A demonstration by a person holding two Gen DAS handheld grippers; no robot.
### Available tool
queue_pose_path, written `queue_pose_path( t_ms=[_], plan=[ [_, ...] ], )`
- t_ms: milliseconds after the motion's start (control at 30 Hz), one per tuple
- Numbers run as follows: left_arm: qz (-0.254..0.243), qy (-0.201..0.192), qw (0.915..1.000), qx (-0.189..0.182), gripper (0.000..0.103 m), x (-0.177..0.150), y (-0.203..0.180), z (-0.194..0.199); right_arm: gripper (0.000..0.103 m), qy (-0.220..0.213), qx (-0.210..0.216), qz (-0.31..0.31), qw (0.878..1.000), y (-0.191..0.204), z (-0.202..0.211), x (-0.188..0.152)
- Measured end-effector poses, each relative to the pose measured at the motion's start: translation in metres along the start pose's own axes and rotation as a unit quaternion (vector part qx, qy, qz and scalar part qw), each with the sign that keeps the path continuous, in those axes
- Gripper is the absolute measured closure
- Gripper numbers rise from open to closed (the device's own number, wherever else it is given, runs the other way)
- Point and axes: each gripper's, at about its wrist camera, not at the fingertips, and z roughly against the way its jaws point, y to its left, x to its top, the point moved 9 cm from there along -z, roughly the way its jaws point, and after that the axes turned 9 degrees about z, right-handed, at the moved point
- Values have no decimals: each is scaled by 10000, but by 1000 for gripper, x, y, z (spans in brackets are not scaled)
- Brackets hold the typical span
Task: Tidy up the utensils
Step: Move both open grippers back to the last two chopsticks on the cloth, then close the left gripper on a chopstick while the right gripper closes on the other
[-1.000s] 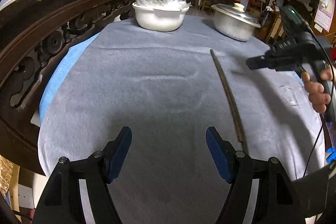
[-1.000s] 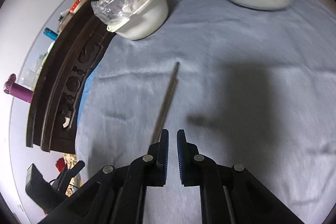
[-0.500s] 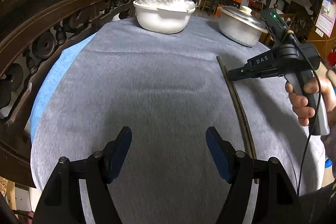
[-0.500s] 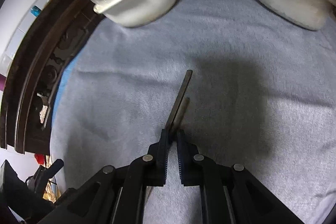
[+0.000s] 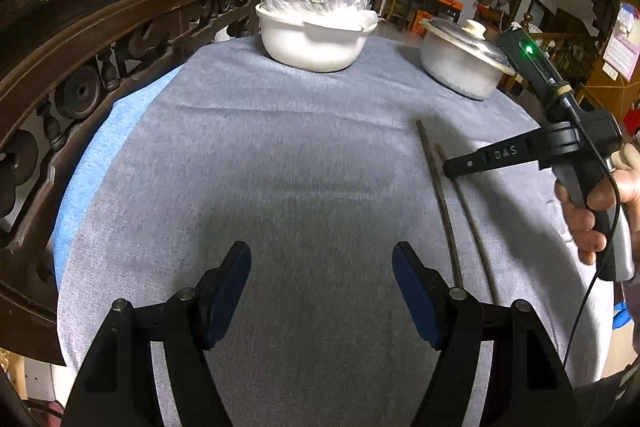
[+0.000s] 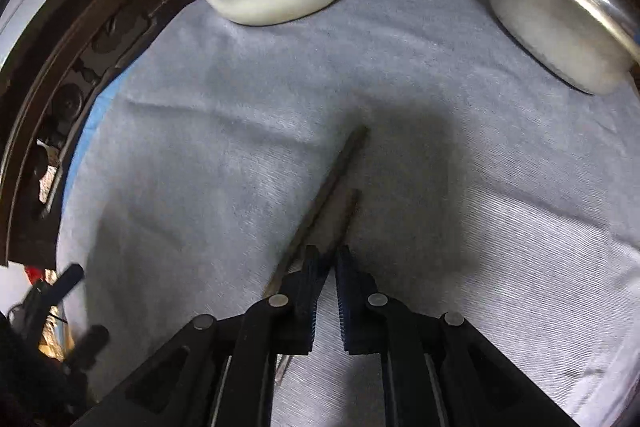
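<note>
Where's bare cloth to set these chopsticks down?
Widest bare patch: grey tablecloth between carved wooden rail, white ceramic pot and dark chopsticks. Crowded on the right, around lidded metal pot and right hand-held gripper.

Plain grey woven cloth (image 5: 280, 155) covers the table, over a light blue under-layer (image 5: 100, 147). Two dark brown slender wooden chopsticks (image 5: 444, 203). White ceramic bowl (image 5: 312, 39) under clear plastic. Dull silver lidded metal pot (image 5: 460, 67), cream knob. Dark brown carved wooden rail (image 5: 80, 39).

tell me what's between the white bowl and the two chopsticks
Nothing: in the left wrist view only bare grey cloth lies between the white bowl and the chopsticks.
</note>
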Motion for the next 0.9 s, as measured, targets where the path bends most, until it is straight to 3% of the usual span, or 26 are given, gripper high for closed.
queue_pose_path(
  t_ms=[133, 333, 500, 667, 900],
  plan=[
    [-30, 87, 9999, -50, 29, 1, -4, -2, 94, 83, -120, -281, 9995, -23, 4, -8],
    [-482, 441, 9979, -21, 29, 35, -36, -28, 90, 69, 242, -1045, 9942, -42, 4, -5],
    [-705, 832, 9940, 64, 29, 56, -58, -54, 94, -32, 94, -781, 9969, -43, 6, -4],
    [-748, 1213, 9898, -80, 30, 69, -83, -79, 97, -169, -55, -684, 9975, -63, 17, -28],
    [-771, 1733, 9818, 23, 51, 76, -115, -128, 97, -114, -38, -1030, 9946, -102, 33, -69]
  ],
)
